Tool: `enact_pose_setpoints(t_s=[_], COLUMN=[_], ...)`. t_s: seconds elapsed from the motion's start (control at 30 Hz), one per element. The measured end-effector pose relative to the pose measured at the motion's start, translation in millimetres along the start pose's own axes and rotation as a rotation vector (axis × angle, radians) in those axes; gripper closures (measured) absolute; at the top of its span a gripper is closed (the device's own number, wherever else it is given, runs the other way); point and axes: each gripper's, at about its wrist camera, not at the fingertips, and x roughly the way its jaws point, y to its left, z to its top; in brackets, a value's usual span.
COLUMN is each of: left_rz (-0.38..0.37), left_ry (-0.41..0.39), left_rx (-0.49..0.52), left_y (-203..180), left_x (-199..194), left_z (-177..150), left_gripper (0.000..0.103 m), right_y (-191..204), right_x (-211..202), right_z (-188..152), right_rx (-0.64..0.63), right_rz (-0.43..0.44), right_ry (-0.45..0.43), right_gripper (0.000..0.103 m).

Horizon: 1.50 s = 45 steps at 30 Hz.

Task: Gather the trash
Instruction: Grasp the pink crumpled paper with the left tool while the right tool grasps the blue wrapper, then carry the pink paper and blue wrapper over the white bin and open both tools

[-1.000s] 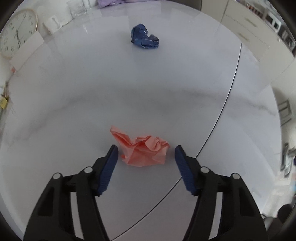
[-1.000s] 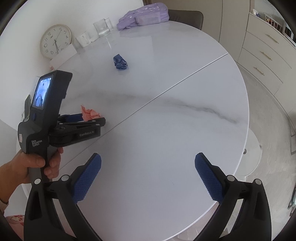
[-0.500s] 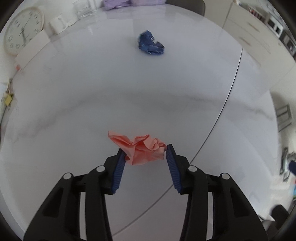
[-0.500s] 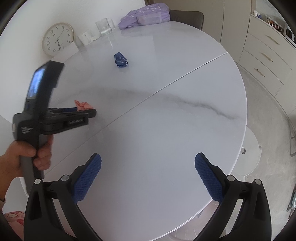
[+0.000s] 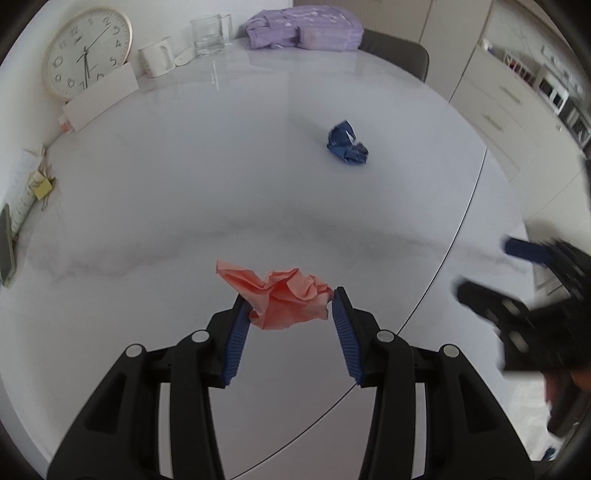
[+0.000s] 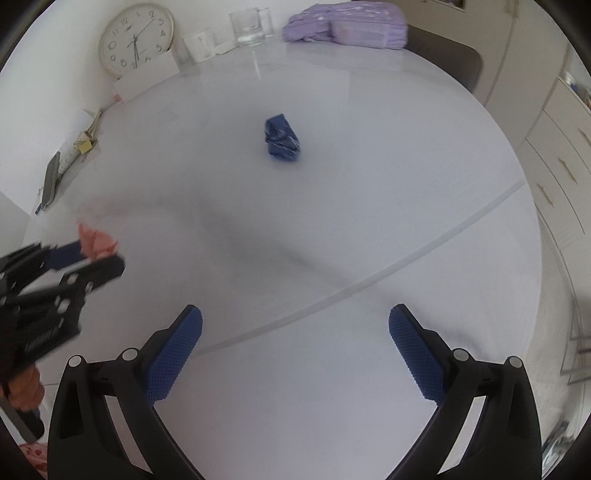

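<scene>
My left gripper (image 5: pixel 290 301) is shut on a crumpled pink paper (image 5: pixel 284 297) and holds it above the white marble table (image 5: pixel 184 184). The paper also shows in the right wrist view (image 6: pixel 94 242), between the left gripper's fingers (image 6: pixel 66 254). A crumpled blue wrapper (image 5: pixel 347 144) lies on the table farther back; in the right wrist view the blue wrapper (image 6: pixel 281 138) is ahead of the right gripper. My right gripper (image 6: pixel 295 339) is open and empty above the table, and shows blurred at the right of the left wrist view (image 5: pixel 517 266).
A wall clock (image 5: pixel 86 51), a white mug (image 5: pixel 157 59), a glass jar (image 5: pixel 208 35) and a purple bag (image 5: pixel 303 31) stand at the table's far edge. Papers and a phone (image 5: pixel 7 251) lie at the left edge. White drawers (image 6: pixel 565 158) stand at the right.
My left gripper has closed on the pink paper and lifted it off the table. My right gripper has moved forward over the table toward the blue wrapper.
</scene>
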Motion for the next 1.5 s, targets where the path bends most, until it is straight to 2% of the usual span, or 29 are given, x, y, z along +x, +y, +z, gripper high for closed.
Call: enact_pose_setpoints(t_s=[0.23,0.47,0.53,0.57,0.67,0.7,0.73,0.8,0.93,1.13,1.23,1.33,1.43,1.5], left_rz=[-0.002,0.001,0.004,0.002,-0.002,-0.004,-0.003,-0.003,-0.006,-0.015,-0.026,-0.042,-0.074,-0.1], left_ry=[-0.056,-0.052,-0.053,-0.051,-0.048,-0.048,-0.049,-0.049,-0.06,-0.08,-0.086,-0.095,-0.102,-0.1], left_rx=[-0.039,-0.107,-0.124,-0.129,-0.141,-0.141,-0.14,-0.137,-0.122,-0.058,-0.015,0.042,0.104,0.143], left_y=[26.9,66.1,75.8,79.2,89.0,90.6,90.9,91.5,87.3,63.1,39.6,6.9,-34.6,-64.6], left_x=[1.8,22.0,28.1,30.8,38.0,38.8,39.2,38.9,31.3,4.0,-15.9,-36.0,-55.2,-65.7], left_z=[-3.7,7.3,10.6,12.0,15.1,15.3,14.9,14.7,13.3,4.3,-5.2,-17.1,-32.7,-44.8], left_gripper=[0.059,0.059,0.059,0.059,0.059,0.059,0.059,0.059,0.059,0.059,0.059,0.059,0.059,0.059], right_y=[10.8,18.2,20.6,20.5,19.3,19.2,19.0,19.1,21.2,15.2,7.9,-5.0,-24.0,-40.9], right_x=[52.5,104.9,116.6,124.1,123.9,122.4,121.4,120.3,103.7,43.1,-1.0,-34.2,-69.5,-96.6], right_z=[82.4,129.6,136.3,140.3,147.4,149.2,150.2,150.0,139.6,101.3,61.3,23.8,-28.3,-76.3], right_rx=[-0.055,-0.11,-0.115,-0.11,-0.085,-0.079,-0.072,-0.055,-0.045,0.009,0.042,0.06,0.087,0.106], right_rz=[-0.012,-0.063,-0.067,-0.06,-0.06,-0.062,-0.062,-0.045,-0.016,0.063,0.112,0.125,0.121,0.111], right_ry=[0.018,0.035,0.053,0.071,0.044,0.039,0.042,0.056,0.051,0.003,-0.03,-0.044,-0.05,-0.051], right_gripper=[0.003,0.005,0.022,0.026,0.045,0.063,0.067,0.067,0.067,0.067,0.067,0.067,0.067,0.067])
